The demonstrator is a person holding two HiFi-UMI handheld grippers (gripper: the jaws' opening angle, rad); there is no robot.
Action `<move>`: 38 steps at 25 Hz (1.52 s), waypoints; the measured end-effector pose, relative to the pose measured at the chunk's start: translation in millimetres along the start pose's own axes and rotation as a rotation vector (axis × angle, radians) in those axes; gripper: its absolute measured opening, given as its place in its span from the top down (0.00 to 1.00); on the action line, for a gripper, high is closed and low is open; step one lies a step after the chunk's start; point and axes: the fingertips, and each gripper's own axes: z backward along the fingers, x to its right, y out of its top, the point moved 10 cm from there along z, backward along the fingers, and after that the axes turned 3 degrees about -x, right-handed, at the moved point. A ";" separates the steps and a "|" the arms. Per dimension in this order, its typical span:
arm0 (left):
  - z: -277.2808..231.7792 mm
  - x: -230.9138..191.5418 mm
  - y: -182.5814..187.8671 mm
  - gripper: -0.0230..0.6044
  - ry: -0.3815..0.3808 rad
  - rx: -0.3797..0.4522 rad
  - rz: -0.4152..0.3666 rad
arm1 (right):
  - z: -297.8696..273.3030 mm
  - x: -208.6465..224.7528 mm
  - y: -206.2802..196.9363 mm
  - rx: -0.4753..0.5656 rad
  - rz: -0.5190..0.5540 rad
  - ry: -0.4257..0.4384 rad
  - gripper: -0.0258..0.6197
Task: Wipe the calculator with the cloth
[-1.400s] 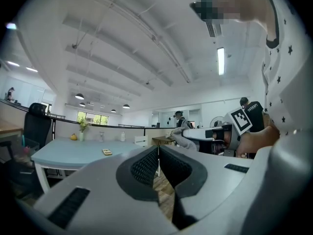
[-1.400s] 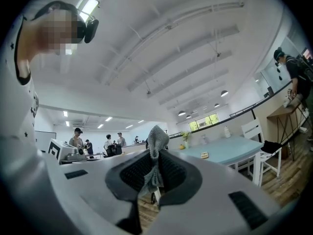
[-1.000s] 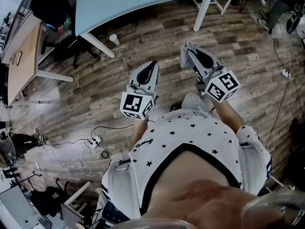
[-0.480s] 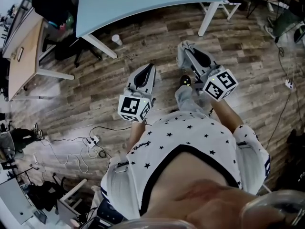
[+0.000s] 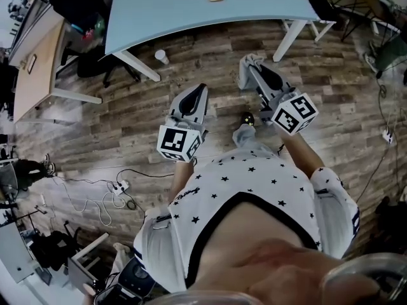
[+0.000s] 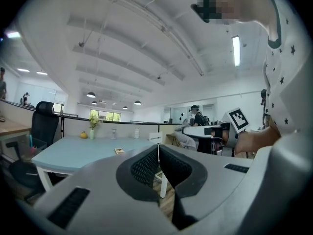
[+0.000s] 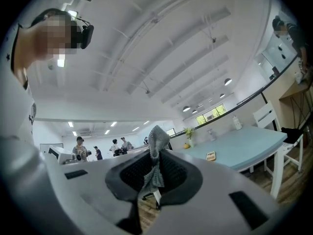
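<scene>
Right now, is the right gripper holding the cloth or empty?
Holding it: the right gripper is shut on the grey cloth, which sticks up between its jaws.

Grey cloth (image 7: 156,136) showing a loose, rough weave against the black dimpled pads (image 7: 134,174) of the right gripper (image 7: 155,153); shell matt grey plastic, same on the left gripper (image 6: 158,155). Floor (image 5: 127,113) grainy wood planks, table (image 5: 165,5) top smooth, matt pale blue

Office clutter around you
Ahead of your left gripper (image 5: 202,89) stood a pale blue table (image 5: 159,11), with a white cup (image 5: 161,56) on the plank floor (image 5: 127,119) by its leg; a wooden desk (image 5: 32,75) sat well left, a power strip (image 5: 118,187) behind.
</scene>
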 end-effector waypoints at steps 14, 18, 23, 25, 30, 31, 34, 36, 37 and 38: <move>-79.6 -36.1 15.8 0.91 0.063 -0.033 0.041 | -53.9 85.8 26.7 -0.006 -0.030 0.024 0.90; -105.7 -37.8 20.7 0.91 0.062 -0.030 0.034 | -59.6 110.4 34.7 -0.012 -0.025 0.028 0.90; -132.9 -39.5 23.6 0.91 0.074 -0.030 0.034 | -70.8 136.1 41.4 -0.021 -0.024 0.050 0.90; -140.4 -38.8 25.4 0.91 0.083 -0.034 0.032 | -73.7 144.5 43.4 -0.023 -0.029 0.061 0.90; -156.9 -32.5 30.3 0.91 0.100 -0.045 0.025 | -72.5 165.2 48.6 -0.007 -0.042 0.068 0.90; -159.9 -30.7 31.3 0.91 0.100 -0.047 0.022 | -71.7 169.3 49.4 -0.001 -0.047 0.065 0.90; -166.1 -27.3 36.5 0.91 0.095 -0.058 0.003 | -70.2 175.2 50.3 0.012 -0.056 0.074 0.90; -170.0 -26.9 39.2 0.91 0.094 -0.065 -0.007 | -69.7 176.3 49.8 0.014 -0.055 0.086 0.90; -172.6 -27.5 40.3 0.91 0.092 -0.067 -0.012 | -69.8 177.3 49.7 0.016 -0.056 0.088 0.90; -175.4 -28.3 41.4 0.91 0.089 -0.068 -0.015 | -69.9 178.4 49.8 0.018 -0.058 0.087 0.90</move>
